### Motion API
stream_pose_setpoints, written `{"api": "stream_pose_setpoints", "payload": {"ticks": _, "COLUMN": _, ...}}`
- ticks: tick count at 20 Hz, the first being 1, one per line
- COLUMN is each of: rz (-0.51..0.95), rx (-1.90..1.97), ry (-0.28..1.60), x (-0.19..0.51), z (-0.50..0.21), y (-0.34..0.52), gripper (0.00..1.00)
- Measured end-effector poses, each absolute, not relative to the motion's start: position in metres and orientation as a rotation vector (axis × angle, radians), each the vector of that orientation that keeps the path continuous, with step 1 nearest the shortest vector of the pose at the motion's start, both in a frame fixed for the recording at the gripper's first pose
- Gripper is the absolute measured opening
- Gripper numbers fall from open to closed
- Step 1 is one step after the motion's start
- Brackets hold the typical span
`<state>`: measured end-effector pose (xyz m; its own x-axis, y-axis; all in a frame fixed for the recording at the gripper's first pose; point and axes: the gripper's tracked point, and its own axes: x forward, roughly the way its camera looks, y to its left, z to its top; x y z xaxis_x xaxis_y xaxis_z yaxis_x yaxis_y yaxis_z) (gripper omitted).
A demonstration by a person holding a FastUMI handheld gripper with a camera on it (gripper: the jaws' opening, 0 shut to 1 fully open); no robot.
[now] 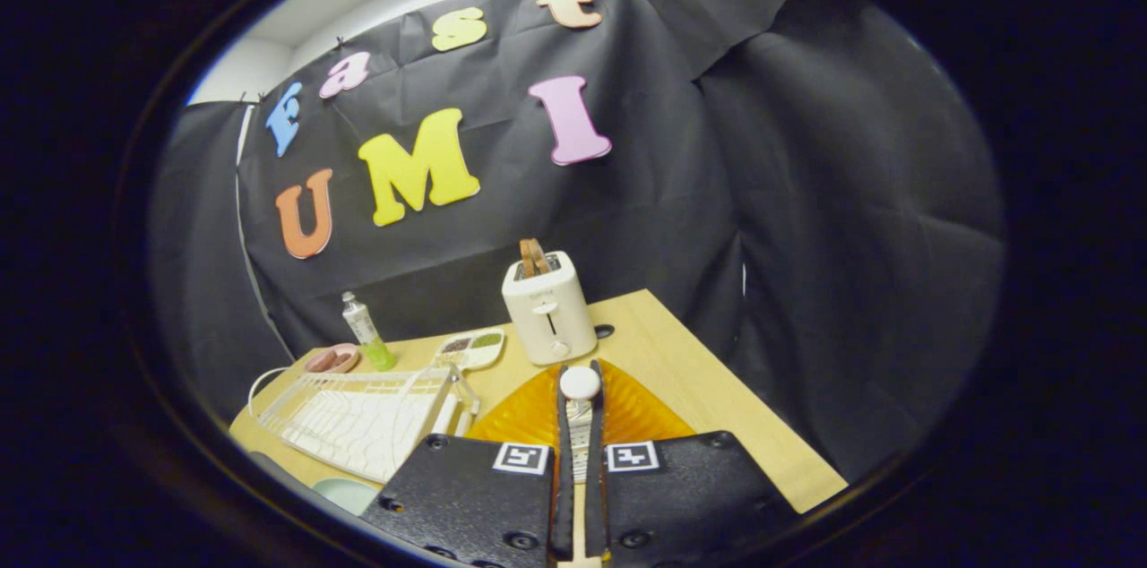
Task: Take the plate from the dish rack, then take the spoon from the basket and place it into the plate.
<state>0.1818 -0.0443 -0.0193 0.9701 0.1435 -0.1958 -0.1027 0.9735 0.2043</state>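
Spoon (580, 389), white, sits clamped between the gripper (579, 407) fingers above an orange plate (524, 416). Both lie over a wooden table (708, 389) against black cloth walls.

Black cloth (806, 192) is hanging all around as the booth wall, with a pale wood table (708, 389) sitting in front.
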Motion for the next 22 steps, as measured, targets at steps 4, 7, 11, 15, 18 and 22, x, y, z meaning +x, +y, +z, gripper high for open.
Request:
{"api": "stream_pose_setpoints", "payload": {"ticks": 4, "rz": 0.268, "rx": 0.152, "ry": 0.169, "x": 0.136, "z": 0.022, "y": 0.001, "gripper": 0.1}}
{"api": "stream_pose_setpoints", "payload": {"ticks": 7, "rz": 0.426, "rx": 0.146, "ry": 0.18, "x": 0.099, "z": 0.036, "y": 0.047, "gripper": 0.1}}
{"api": "stream_pose_setpoints", "payload": {"ticks": 11, "rz": 0.561, "rx": 0.116, "ry": 0.232, "x": 0.063, "z": 0.03, "y": 0.088, "gripper": 0.1}}
{"api": "stream_pose_setpoints", "payload": {"ticks": 15, "rz": 0.698, "rx": 0.027, "ry": 0.311, "x": 0.036, "z": 0.003, "y": 0.126, "gripper": 0.1}}
{"api": "stream_pose_setpoints", "payload": {"ticks": 18, "rz": 0.761, "rx": -0.051, "ry": 0.373, "x": 0.02, "z": -0.022, "y": 0.148, "gripper": 0.1}}
{"api": "stream_pose_setpoints", "payload": {"ticks": 22, "rz": 0.851, "rx": -0.138, "ry": 0.456, "x": 0.005, "z": -0.054, "y": 0.177, "gripper": 0.1}}
